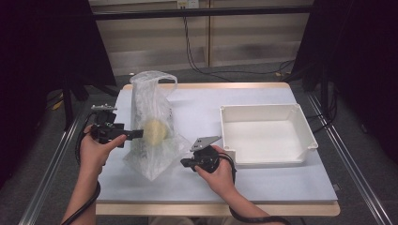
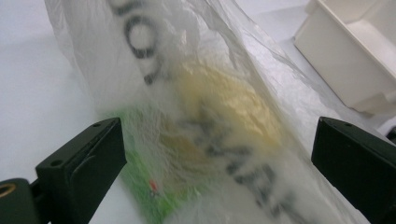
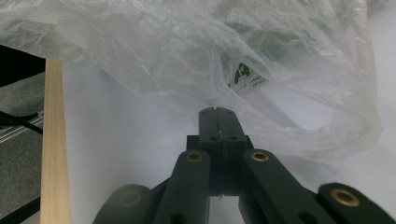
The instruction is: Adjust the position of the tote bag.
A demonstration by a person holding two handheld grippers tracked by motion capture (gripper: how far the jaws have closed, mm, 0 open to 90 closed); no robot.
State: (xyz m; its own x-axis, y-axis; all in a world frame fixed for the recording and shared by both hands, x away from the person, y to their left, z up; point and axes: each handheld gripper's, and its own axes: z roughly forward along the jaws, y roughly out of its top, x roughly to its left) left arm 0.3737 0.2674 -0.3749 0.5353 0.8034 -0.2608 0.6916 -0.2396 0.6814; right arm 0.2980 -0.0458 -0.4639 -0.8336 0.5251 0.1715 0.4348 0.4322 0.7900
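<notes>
A clear plastic bag [image 1: 152, 126] with black lettering stands crumpled on the white table, and a pale yellow item [image 1: 155, 131] with some green packaging sits inside it. In the left gripper view the yellow item [image 2: 224, 102] shows through the bag [image 2: 140, 60]. My left gripper [image 1: 137, 134] is at the bag's left side; it [image 2: 215, 140] is open, its jaws wide on either side of the bag and not pressing it. My right gripper [image 1: 184, 162] is at the bag's lower right corner. Its [image 3: 217, 111] jaws are shut, and the bag's film [image 3: 261, 56] creases into their tip.
A white rectangular bin [image 1: 267, 133] with nothing in it stands right of the bag, close to my right hand. The white table top [image 1: 281, 183] has a wooden edge [image 3: 53, 140]. Dark curtains and cables lie beyond the table.
</notes>
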